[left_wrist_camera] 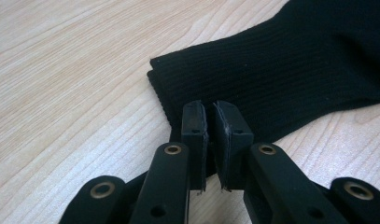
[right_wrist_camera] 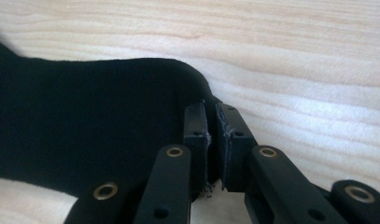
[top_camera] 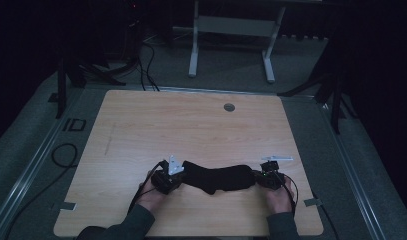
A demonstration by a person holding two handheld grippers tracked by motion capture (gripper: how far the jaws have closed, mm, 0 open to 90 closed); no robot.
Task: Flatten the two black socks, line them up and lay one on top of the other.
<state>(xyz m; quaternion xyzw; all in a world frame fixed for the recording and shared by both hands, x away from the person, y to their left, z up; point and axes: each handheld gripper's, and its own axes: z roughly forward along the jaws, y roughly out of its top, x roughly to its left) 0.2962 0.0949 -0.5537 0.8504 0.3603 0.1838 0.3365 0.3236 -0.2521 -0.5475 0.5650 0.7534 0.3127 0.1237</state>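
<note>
Lying across the near middle of the table [top_camera: 141, 120], a black sock [top_camera: 218, 177] is being pinched at both ends: the left claw [left_wrist_camera: 210, 122] at its cuff, the right claw [right_wrist_camera: 211, 122] at its toe, long axis running left-right.

Both hands sit at the near edge: the left tool [top_camera: 177, 172] and the right tool [top_camera: 261, 176] point inward, jaws pinched nearly together.

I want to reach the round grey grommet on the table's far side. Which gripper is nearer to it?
Right, narrowly. The right gripper sits below and slightly right of the grommet; the left gripper lies farther off, below-left. Both pinch the black sock.
</note>
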